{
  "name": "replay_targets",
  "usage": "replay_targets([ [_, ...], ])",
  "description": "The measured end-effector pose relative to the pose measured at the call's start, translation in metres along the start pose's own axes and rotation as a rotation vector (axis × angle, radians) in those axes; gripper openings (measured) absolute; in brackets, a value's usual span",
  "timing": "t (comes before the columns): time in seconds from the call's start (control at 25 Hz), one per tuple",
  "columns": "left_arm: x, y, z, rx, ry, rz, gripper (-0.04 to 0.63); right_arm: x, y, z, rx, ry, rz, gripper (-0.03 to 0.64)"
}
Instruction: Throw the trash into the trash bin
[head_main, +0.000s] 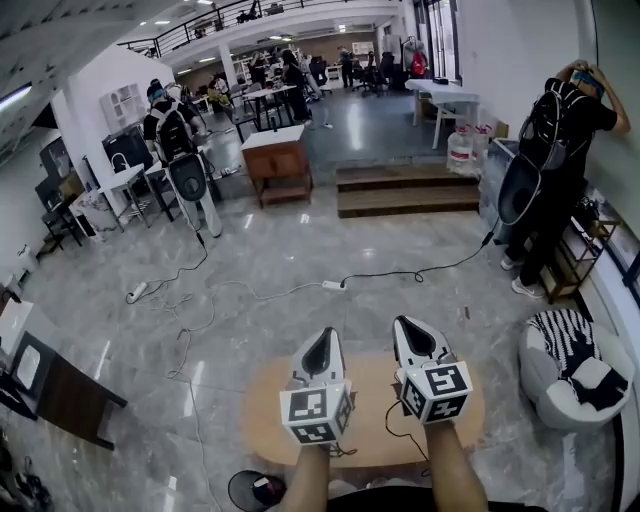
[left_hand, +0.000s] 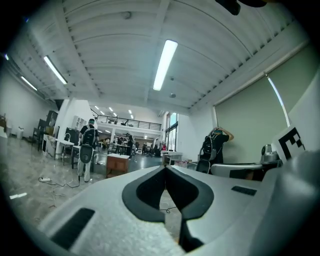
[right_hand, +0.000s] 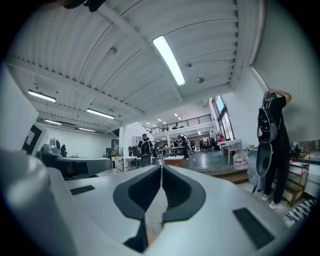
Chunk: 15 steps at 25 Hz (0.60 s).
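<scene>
Both grippers level, side by side over the oval wooden table (head_main: 372, 410). Left gripper (head_main: 322, 338): fingers pressed together, nothing between them. Right gripper (head_main: 405, 325): same, tips meeting, empty. Trash bin (head_main: 250, 492), dark and round, is on the floor at 7 o'clock from the left gripper, just off the table's near edge. Reddish bit inside, too small to ID. Black cord (head_main: 391, 428) lies on the table beneath the right gripper.
</scene>
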<state>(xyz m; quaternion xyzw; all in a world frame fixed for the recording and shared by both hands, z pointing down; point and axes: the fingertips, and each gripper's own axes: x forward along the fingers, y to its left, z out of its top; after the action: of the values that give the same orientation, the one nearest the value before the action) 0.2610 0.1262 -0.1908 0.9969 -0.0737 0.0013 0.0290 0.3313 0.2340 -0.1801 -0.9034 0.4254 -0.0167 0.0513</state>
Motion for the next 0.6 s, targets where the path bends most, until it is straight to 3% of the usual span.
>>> replay_targets([
  [0.6,0.025,-0.041,-0.015,0.006,0.032,-0.03,0.006,-0.007,-0.029,-0.009,-0.012,0.007,0.014,0.014],
])
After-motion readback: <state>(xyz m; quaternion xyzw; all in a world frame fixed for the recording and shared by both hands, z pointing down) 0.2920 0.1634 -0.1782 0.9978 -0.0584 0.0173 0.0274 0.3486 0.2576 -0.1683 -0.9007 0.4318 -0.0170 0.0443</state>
